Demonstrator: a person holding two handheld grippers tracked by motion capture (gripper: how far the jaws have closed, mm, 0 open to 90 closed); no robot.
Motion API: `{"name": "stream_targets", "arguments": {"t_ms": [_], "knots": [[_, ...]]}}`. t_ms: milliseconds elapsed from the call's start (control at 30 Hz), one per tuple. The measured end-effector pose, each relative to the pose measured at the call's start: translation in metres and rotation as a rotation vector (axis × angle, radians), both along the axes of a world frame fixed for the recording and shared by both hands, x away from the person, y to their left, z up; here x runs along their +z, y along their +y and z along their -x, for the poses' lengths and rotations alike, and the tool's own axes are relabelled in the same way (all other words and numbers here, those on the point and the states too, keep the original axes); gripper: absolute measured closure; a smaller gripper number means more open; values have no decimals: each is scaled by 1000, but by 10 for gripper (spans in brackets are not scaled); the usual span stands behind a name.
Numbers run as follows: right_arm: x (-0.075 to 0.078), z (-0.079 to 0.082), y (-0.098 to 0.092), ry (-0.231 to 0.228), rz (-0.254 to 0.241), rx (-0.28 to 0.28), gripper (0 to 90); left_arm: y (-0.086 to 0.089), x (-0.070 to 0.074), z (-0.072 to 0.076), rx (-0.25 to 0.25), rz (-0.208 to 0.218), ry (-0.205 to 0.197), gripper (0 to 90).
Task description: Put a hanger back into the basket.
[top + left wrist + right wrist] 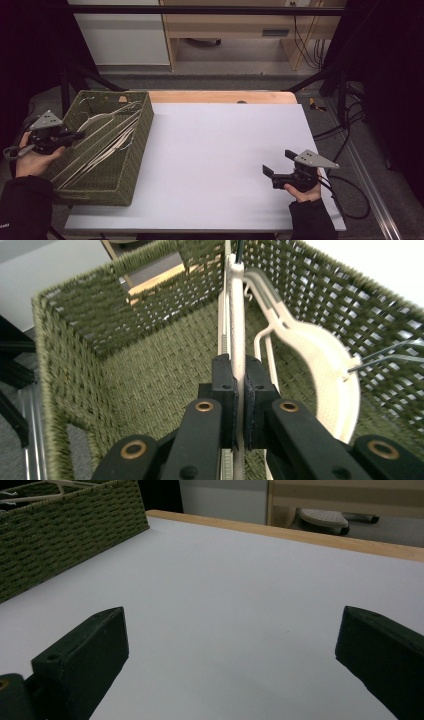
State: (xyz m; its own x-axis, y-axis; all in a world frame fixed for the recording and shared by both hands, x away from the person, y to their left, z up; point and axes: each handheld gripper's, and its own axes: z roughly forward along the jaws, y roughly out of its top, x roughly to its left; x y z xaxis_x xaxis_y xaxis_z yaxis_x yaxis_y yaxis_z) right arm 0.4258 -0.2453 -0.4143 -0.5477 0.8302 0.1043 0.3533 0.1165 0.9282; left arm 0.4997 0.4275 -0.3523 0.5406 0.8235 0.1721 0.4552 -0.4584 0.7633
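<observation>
A green woven basket (pixel 137 145) stands on the table's left side with several white clothes hangers (pixel 107 137) lying in it. My left gripper (pixel 76 134) reaches over the basket's left wall. In the left gripper view it (pixel 238 371) is shut on the thin edge of one white hanger (pixel 236 315), which runs straight away from the jaws. A second hanger with a broad shoulder (pixel 320 355) lies just to its right, its metal hook (pixel 385 358) against the basket wall (pixel 90 380). My right gripper (pixel 278 162) rests low over the white tabletop at the front right, open and with nothing between its jaws (pixel 232 612).
The white table surface (pixel 215 150) stretches between basket and right gripper, with a wooden strip (pixel 220 96) along its far edge. The basket (pixel 60 535) shows at the upper left of the right gripper view. Black frame bars and cables (pixel 345 135) flank the table.
</observation>
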Motion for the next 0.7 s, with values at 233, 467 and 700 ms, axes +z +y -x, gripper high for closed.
{"name": "stream_targets", "arguments": {"t_ms": [233,467,700], "knots": [[1,0,-1,-3,-3,-1,12,0,-15,0,19,-2,2,863],[1,1,-1,-3,-4,-1,12,3,-27,0,44,10,95,841],[1,0,-1,-3,-1,0,12,-8,-26,-1,53,26,188,721]]}}
